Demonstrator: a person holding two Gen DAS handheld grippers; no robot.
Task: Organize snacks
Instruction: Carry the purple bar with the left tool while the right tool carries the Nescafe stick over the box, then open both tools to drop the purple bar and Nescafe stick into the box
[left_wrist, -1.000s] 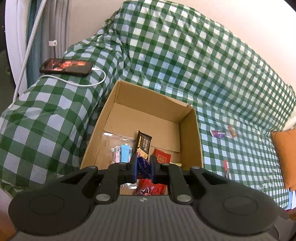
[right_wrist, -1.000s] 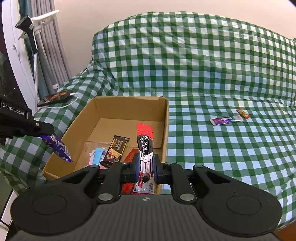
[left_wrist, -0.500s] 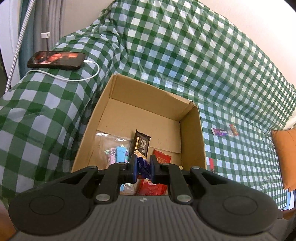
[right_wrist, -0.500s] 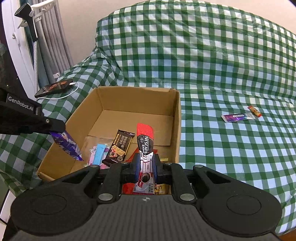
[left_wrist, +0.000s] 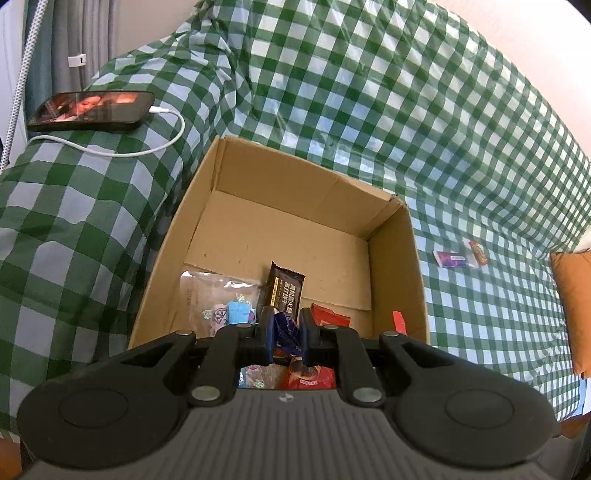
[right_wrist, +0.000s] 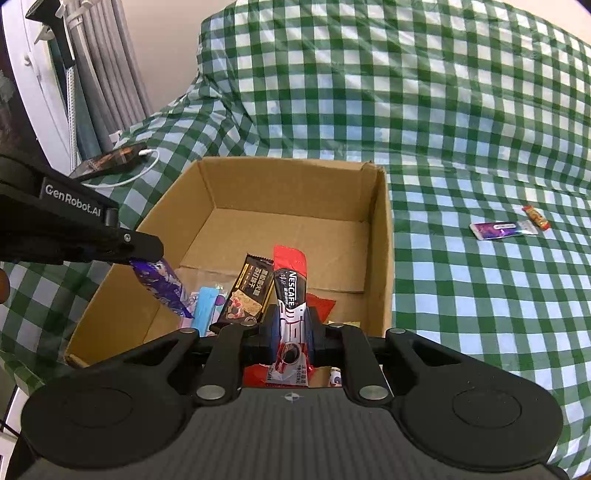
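Right wrist view, nearest first: right gripper (right_wrist: 293, 332) clamped narrow on a red-and-black coffee stick sachet (right_wrist: 290, 295), pinched near its lower middle, top end standing up over the cardboard box (right_wrist: 380, 236). Off to the left, left gripper (right_wrist: 147, 256) pinching a purple snack wrapper (right_wrist: 162, 286) by its upper end, the rest dangling over the box's near left corner. From the left wrist view, left gripper (left_wrist: 284, 332) likewise closed tight on that purple wrapper (left_wrist: 286, 328). Below both, on the box floor: a dark snack bar (right_wrist: 249, 290), a blue packet (right_wrist: 207, 304), a red packet (right_wrist: 321, 304). Farther right, out on the green checked cover (right_wrist: 461, 277): a purple sachet (right_wrist: 504, 229) beside a small orange candy (right_wrist: 536, 218), not yet boxed. Likely light, thin and floppy, with slick film; best pinched flat across the middle or a crimped end seam, firmly enough not to slip.
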